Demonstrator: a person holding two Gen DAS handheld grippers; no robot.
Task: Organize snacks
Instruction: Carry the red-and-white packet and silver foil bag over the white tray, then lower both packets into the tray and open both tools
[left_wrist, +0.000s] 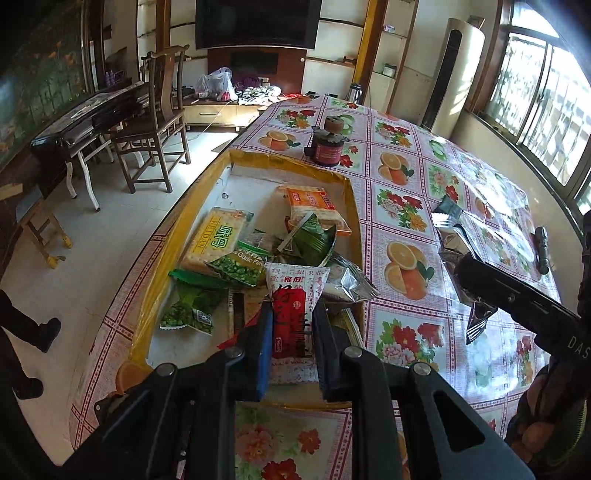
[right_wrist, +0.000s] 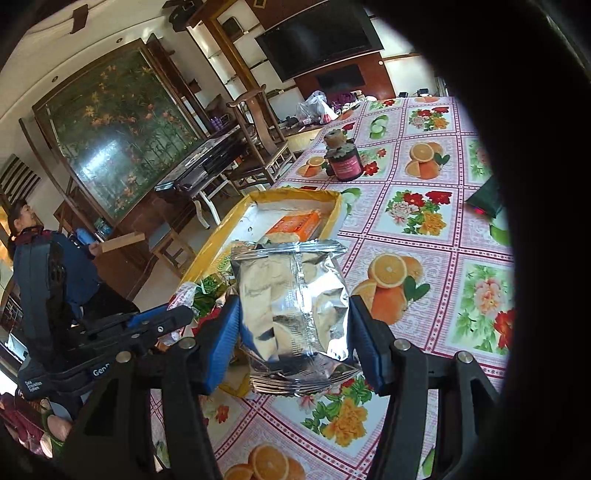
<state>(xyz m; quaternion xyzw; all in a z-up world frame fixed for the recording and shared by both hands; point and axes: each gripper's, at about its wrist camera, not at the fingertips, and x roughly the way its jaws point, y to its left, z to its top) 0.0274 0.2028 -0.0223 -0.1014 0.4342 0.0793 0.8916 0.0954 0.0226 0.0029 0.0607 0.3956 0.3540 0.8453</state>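
Glinting only rightward: tongs-held silver pouch, seemingly.

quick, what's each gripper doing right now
Left gripper: closed on the red and white snack packet.
Right gripper: closed on the silver foil bag.

Daylight pours through barred windows onto a surface covered with a fruit-and-flower oilcloth. A dark television hangs above a low cabinet. A wooden chair stands on the pale tiled floor beside a large floral painting.
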